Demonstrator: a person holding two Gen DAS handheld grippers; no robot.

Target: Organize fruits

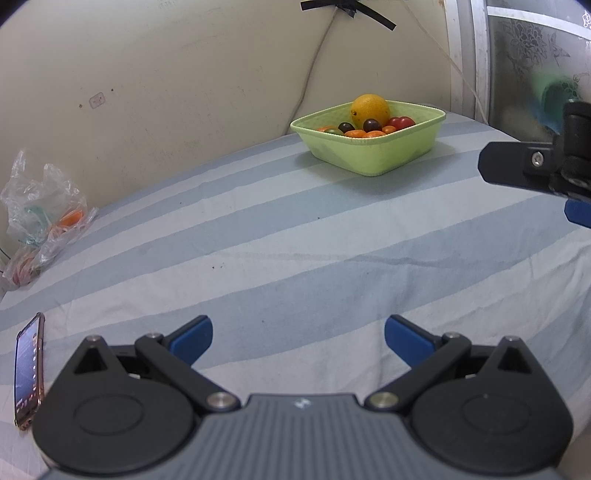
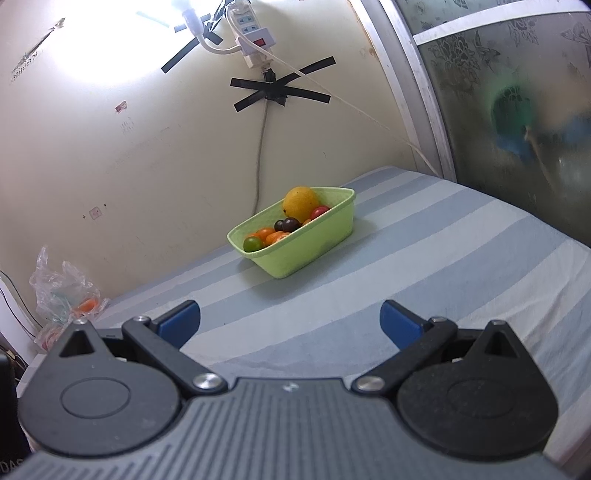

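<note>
A light green basket (image 1: pixel 384 158) (image 2: pixel 314 247) stands on the striped sheet near the far wall. Inside it lie a large yellow-orange fruit (image 1: pixel 370 109) (image 2: pixel 301 203), two dark plums (image 1: pixel 372 125) (image 2: pixel 291 223), red tomatoes (image 1: pixel 400 122) (image 2: pixel 319 212), small oranges (image 1: pixel 356 133) (image 2: pixel 266 234) and a green fruit (image 2: pixel 253 244). My left gripper (image 1: pixel 298 338) is open and empty, well short of the basket. My right gripper (image 2: pixel 290 321) is open and empty too, also short of the basket; part of it shows at the right edge of the left wrist view (image 1: pixel 535 168).
A crumpled clear plastic bag (image 1: pixel 44 218) (image 2: pixel 64 295) holding something orange lies at the left by the wall. A phone (image 1: pixel 28 369) rests at the bed's left edge. A power strip (image 2: pixel 251 33) and cables hang on the wall; a frosted glass panel (image 2: pixel 517 110) bounds the right.
</note>
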